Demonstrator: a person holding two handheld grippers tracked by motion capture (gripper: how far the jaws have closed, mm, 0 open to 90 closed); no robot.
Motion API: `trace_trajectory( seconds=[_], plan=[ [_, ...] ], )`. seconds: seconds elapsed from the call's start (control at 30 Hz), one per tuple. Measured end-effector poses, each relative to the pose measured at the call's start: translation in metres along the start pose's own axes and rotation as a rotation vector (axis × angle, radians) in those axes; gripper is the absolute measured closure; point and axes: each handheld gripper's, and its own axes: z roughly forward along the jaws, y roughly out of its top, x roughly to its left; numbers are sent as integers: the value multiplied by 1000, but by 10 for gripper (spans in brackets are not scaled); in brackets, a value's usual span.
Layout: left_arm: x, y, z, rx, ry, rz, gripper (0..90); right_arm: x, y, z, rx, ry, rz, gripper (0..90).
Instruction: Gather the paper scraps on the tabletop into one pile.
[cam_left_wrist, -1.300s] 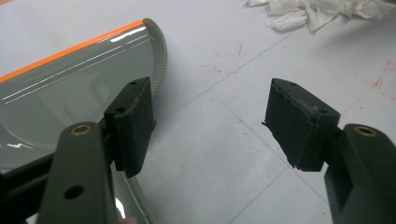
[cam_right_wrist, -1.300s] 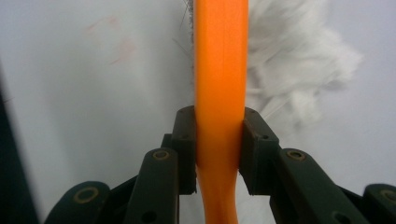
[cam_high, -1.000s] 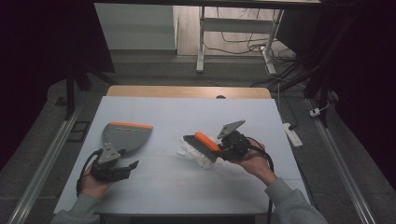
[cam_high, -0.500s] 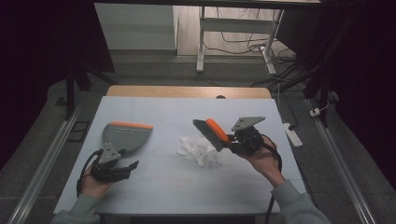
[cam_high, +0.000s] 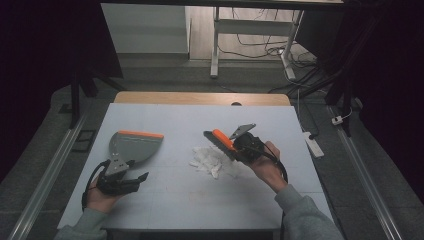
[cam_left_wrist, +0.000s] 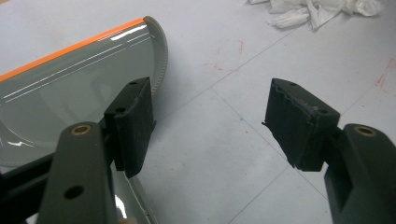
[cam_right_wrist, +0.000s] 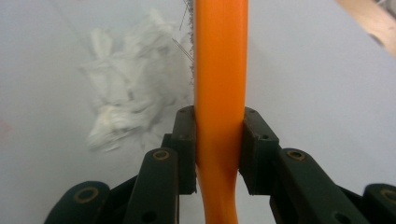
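The right hand-held gripper (cam_high: 235, 148) is closed on the orange handle of a small brush (cam_high: 219, 139), and in the right gripper view the two black pads press on the handle (cam_right_wrist: 219, 93) from both sides while the handle runs straight up between them. In the high view the brush points away from this hand toward the upper left, with its dark bristle part above the counter (cam_high: 190, 195). The pile of crumpled white paper (cam_high: 210, 159) lies on the counter just below and to the left of the brush head; I cannot tell if the bristles touch it. In the right gripper view the same paper (cam_right_wrist: 126, 102) is seen to the left of the handle. The left hand-held gripper (cam_high: 131, 178) rests near the front left part of the counter, and its jaws stand open with nothing between them. The grey dustpan (cam_high: 131, 146) with an orange edge lies flat on the counter just beyond this hand-held gripper; in the left gripper view the dustpan (cam_left_wrist: 79, 79) is behind the left jaw, and the paper (cam_left_wrist: 322, 9) is far off at the top right. The dustpan and the paper pile are well apart.
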Motion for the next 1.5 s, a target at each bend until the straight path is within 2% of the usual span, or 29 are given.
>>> trace_trajectory(
  seconds=[0.07,0.2,0.33,0.47,0.6,0.8,1.07,1.5],
  plan=[
    [0,0,0,0,2,0,335,-5,1,-1,-33,-24,33,704],
    [0,0,0,0,1,1,335,-14,1,-5,-75,23,88,705],
    [0,0,0,2,0,1,335,-19,-2,-20,-136,75,139,704],
    [-1,0,0,3,3,5,335,-21,-5,-37,-176,63,145,704],
    [-1,0,0,3,4,4,335,-24,-12,-47,-186,65,152,704],
    [-1,0,-1,-1,3,2,335,-30,-35,-52,-184,77,199,705],
    [-2,1,0,2,4,3,334,-36,-79,-64,-220,63,277,704],
    [-2,3,1,-3,6,-1,334,-30,-129,-74,-223,21,307,704]
  ],
)
